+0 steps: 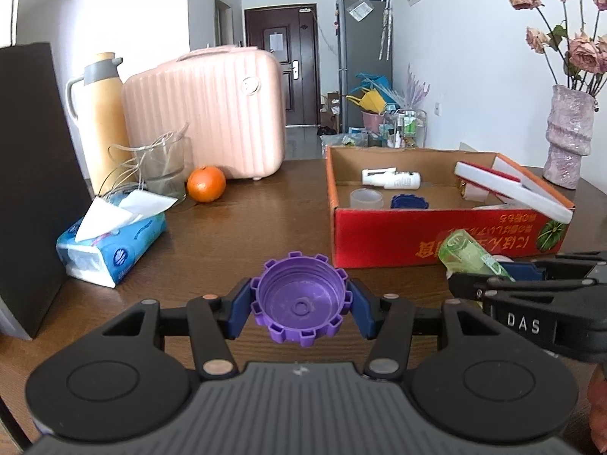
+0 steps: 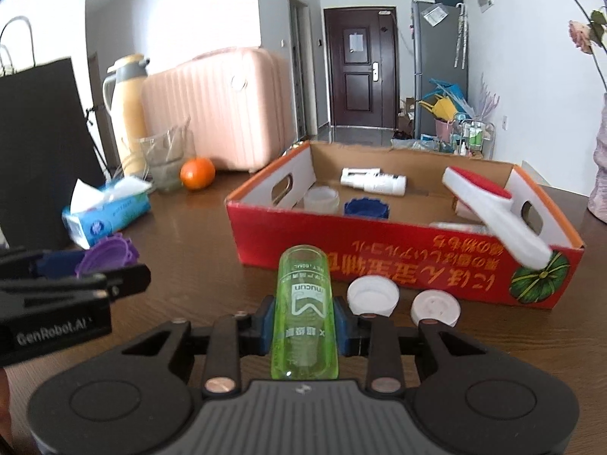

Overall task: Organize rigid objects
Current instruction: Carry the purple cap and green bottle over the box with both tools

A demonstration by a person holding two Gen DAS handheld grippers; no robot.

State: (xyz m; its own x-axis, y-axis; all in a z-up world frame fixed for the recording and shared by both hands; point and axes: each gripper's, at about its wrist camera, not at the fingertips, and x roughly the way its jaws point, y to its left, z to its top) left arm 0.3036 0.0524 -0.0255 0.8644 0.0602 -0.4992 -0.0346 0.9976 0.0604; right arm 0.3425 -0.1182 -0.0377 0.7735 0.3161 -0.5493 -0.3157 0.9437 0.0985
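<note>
the purple cap (image 1: 301, 305) was pinched between the blue pads of the left claw (image 1: 301, 309), low in the frame's centre. the green bottle (image 2: 305, 314) was clamped lengthwise in the right claw (image 2: 305, 328). two white lids (image 2: 373, 295) were seen before the red box (image 2: 379, 261), right of centre. one bottle, one cup, one blue cap and one brush were counted inside.

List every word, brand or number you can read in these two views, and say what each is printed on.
"DAS": side of the right gripper.
"GenRobot.AI": side of the left gripper.
"mucun": green bottle, upside down; its smaller print is too blurred.
Red box: large inverted characters, not legible.
Tissue pack: print too small.
</note>
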